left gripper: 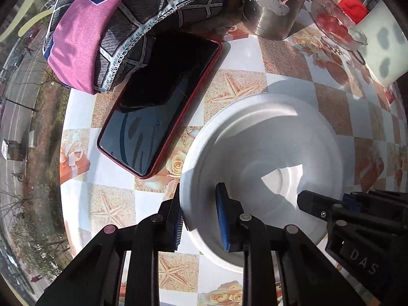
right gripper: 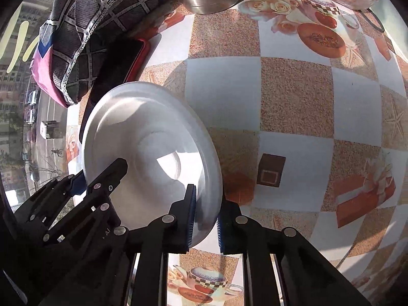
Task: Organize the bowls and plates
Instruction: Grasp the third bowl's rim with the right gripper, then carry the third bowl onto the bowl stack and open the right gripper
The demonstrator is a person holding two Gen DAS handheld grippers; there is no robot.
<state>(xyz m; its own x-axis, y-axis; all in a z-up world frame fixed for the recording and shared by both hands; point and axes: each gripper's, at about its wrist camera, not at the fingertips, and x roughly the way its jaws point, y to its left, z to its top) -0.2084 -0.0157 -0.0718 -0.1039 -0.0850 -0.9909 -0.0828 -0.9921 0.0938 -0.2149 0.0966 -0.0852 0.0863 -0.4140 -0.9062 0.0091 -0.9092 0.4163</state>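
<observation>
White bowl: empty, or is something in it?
Empty. The white bowl shows only bare white inside in both wrist views, with sunlight and shadow on its bottom; nothing lies in it.

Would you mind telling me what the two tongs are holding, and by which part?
Both grip the round white plate by its rim: the left tongs on one side, the right tongs on the opposite side.

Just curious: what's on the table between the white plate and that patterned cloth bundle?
A red-cased phone lies between the white plate and the patterned cloth bundle, clearest in the left wrist view.
</observation>
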